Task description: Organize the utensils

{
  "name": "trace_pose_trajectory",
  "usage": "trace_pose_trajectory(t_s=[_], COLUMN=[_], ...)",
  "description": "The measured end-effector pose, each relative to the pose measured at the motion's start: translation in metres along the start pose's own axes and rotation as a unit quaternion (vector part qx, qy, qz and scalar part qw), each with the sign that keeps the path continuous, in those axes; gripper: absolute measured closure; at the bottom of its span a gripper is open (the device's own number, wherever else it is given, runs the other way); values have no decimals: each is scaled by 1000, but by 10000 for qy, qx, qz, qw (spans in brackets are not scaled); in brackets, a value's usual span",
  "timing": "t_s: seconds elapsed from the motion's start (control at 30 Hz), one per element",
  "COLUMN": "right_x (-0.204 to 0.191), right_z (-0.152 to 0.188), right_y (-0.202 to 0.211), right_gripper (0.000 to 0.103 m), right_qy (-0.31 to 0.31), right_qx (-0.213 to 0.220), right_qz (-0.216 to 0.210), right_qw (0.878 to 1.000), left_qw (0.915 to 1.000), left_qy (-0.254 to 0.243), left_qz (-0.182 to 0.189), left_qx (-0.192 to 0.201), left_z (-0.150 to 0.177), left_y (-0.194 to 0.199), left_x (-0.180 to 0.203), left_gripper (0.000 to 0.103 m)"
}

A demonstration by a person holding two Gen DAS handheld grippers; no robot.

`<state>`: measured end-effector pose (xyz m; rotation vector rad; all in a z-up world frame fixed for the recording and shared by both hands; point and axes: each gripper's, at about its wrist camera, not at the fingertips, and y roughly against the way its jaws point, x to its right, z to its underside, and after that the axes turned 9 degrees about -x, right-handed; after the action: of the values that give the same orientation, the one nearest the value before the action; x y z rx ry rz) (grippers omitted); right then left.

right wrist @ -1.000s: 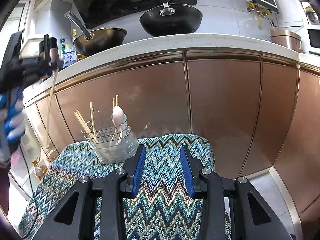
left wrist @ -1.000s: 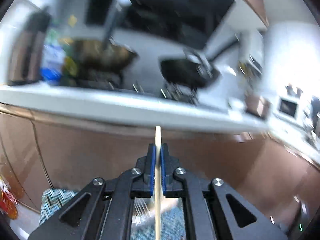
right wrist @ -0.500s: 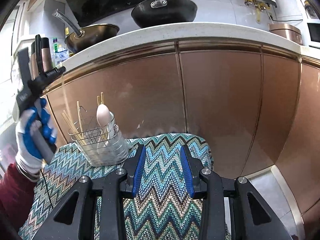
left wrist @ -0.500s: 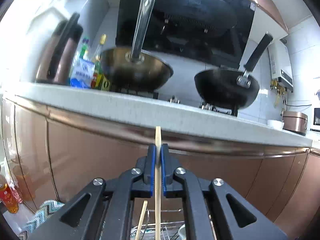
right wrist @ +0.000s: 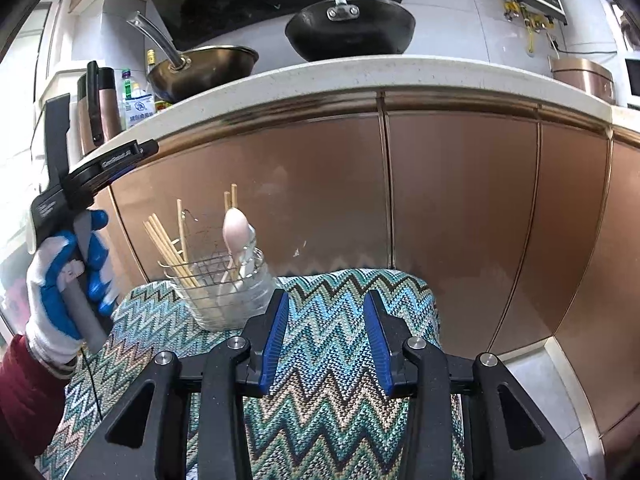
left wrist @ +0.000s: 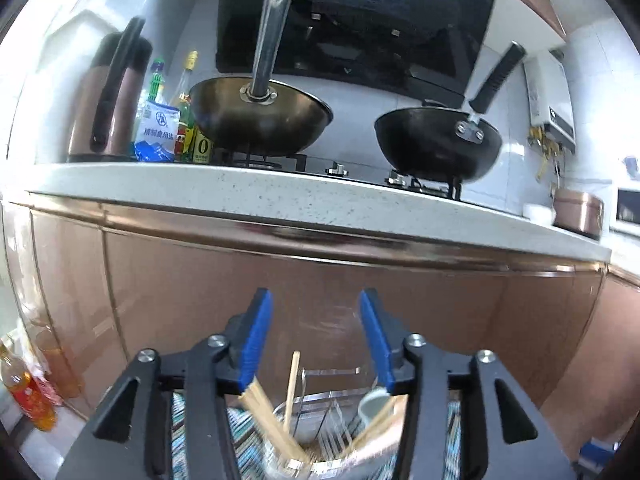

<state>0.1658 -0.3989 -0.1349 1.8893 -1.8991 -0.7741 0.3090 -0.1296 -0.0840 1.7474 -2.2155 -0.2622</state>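
A copper-fronted kitchen bench (right wrist: 460, 184) fills the far side of both views, its pale speckled top (left wrist: 280, 196) carrying a steel wok (left wrist: 260, 120) at left and a black wok (left wrist: 438, 142) at right, with a copper kettle (left wrist: 110, 92) and several bottles crowded at the far left. Their labels are too small to read from the right wrist view. Near the cabinet stands a surface draped in zigzag-patterned cloth (right wrist: 328, 360); its edges run out of frame, so what lies under it cannot be told. On the cloth's far left corner sits the wire utensil basket (right wrist: 224, 284), holding wooden chopsticks (right wrist: 168, 244) that lean left and a pale spoon (right wrist: 236, 232) standing upright. From the left wrist view the basket (left wrist: 320, 412) is blurred and partly cut off by the lower edge. The left tongs (left wrist: 316, 336) hover just above it, their jaws opening with nothing between the blue pads; one chopstick (left wrist: 293, 384) stands below the gap, apart from both pads. A gloved left hand (right wrist: 64, 280) grips their handle. The right tongs (right wrist: 326, 340) hang over the cloth, right of the basket, jaws opening and empty.
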Motion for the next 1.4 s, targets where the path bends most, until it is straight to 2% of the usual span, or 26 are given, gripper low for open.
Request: trace_pose_trajectory(t_s=[0.17,0.23,0.3,0.33,0.47,0.53,0.77,0.83,1.1,1.4], right_x=[-17,-25,-33,-37,-56,-64,-99,-111,-146,-160], right_z=[-1,-1,0,1,5,6,10,11,12,12], right_y=[31,44,55,59,80,86,112,122,157,183], right_gripper=[56,50,47,44,33,23,8,3,0,0], right_qy=[133,178,228,254,364,395,572,667,971,963], right_qx=[104,133,140,143,182,204,299,372,649,924], right_qz=[14,14,12,15,-4,-17,-82,-73,36,556], right_qw=[9999,9998,9996,9996,9992,9990,9979,9971,9932,9895], left_qw=[9988,9981,9973,9967,9948,9940,9911,9914,9921,9912], left_qy=[-287,-344,-415,-474,-547,-530,-453,-428,-180,-120], left_qz=[-158,-166,-282,-382,-715,-842,-1190,-1193,-1245,-1314], left_qx=[-365,-493,-538,-537,-479,-450,-398,-320,-20,64], left_z=[1,5,9,12,19,22,31,33,36,40], left_y=[48,69,86,99,139,157,211,227,278,303], left_x=[-2,-7,-10,-13,-28,-36,-65,-73,-94,-101], left_gripper=[52,51,44,39,35,31,29,29,29,29])
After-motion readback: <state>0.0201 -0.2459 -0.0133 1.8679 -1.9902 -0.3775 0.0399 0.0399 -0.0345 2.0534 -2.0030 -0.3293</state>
